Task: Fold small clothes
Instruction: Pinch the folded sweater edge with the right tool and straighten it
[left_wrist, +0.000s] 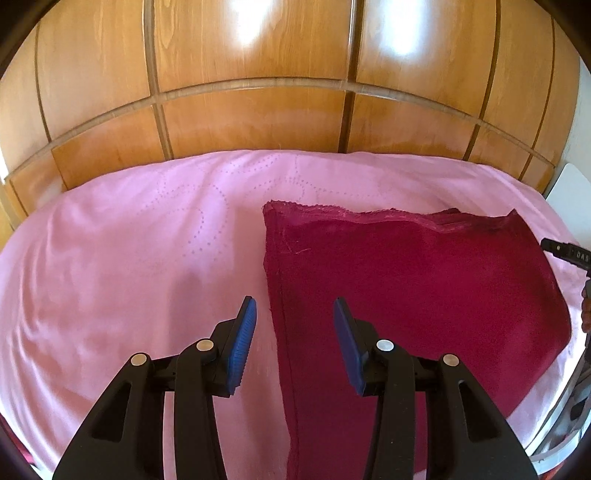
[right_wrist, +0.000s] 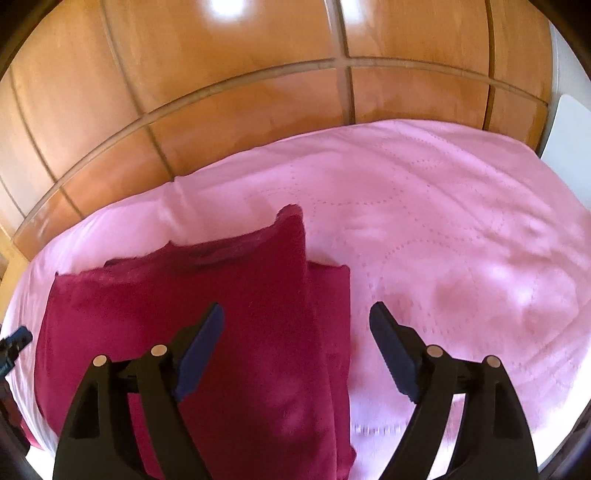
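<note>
Both the left gripper and right gripper hover spread and empty, flanking the folded maroon garment at 12 o'clock, likely lining up a pinch.

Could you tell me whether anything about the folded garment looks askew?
Slightly: in the right wrist view the dark red garment has an under layer sticking out past its right edge, so the layers are not flush.

Folded garment on a bed, wooden panelling behind.

The garment lies flat on the bed; the left gripper hangs above its left edge, the right gripper above its right edge. The wooden panelling rises behind the bed.
</note>
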